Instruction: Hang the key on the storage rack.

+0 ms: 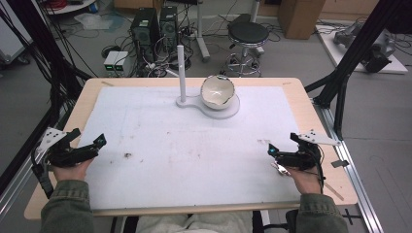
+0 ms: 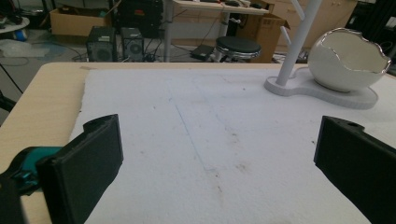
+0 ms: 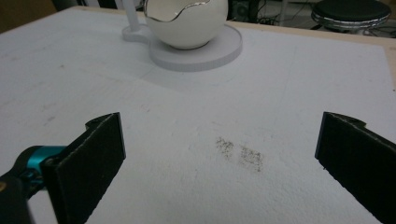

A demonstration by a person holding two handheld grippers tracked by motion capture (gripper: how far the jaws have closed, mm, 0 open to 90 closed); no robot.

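— Near the front edge of the bench, well short of the egg-shaped bowl, where do the claws sit?

— Left claw at the near left corner of the white mat, right claw at the near right. Both gape wide with nothing between the jaws, and both look aimed toward the bowl; I'd judge this a ready pose, the hands parked apart to leave the bowl's approach free.

— And the bowl itself?

— It rests on the round end of a white stand, just beside the stand's upright post, at the far middle of the mat. It is glossy white, shaped like a cracked eggshell, with a jagged rim edged in silver and the opening turned up and toward the person.

— Anything near it?

— Only faint dark smudges on the mat, well apart from the bowl.
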